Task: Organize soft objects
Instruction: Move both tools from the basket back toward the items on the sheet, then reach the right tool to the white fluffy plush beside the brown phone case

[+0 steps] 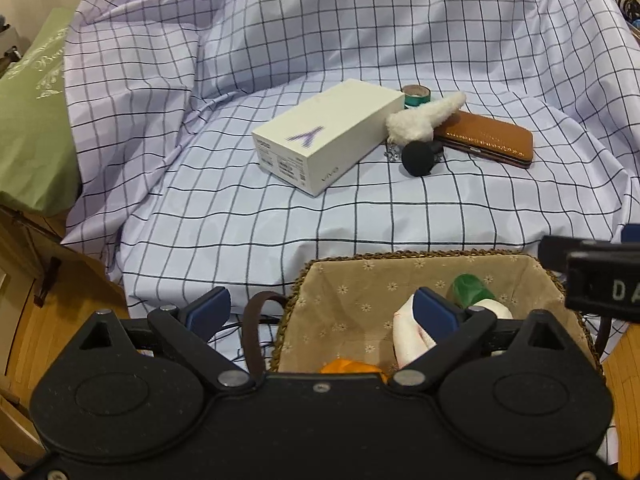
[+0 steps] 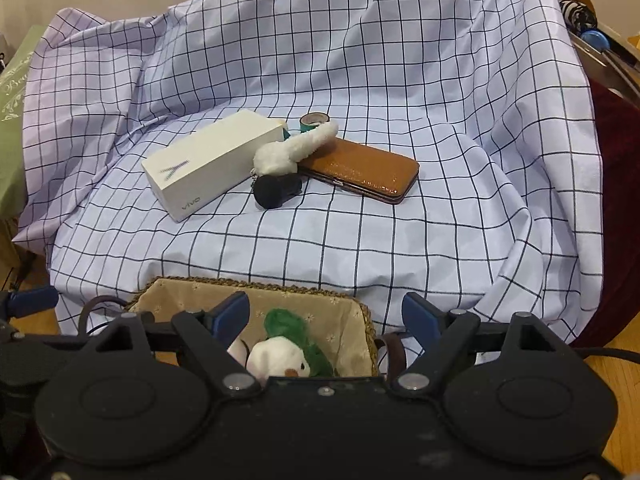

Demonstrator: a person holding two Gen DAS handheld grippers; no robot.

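My left tool [image 1: 324, 312] spread wide and empty over the lined basket [image 1: 344, 280], my right tool [image 2: 326, 316] spread too, fluffy white toy [image 2: 294, 148] on the checked cloth [image 2: 400, 240]

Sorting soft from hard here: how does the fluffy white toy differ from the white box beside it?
The fluffy white toy is shaggy and tapered; the white box is smooth and sharp-edged. The toy leans across the brown case; the box lies flat on the checked cloth. Both are white, outside the basket.

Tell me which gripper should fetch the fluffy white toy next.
Right, probably. The fluffy white toy lies nearer the centre of the right gripper's view; both jaws stand open and empty over the basket.
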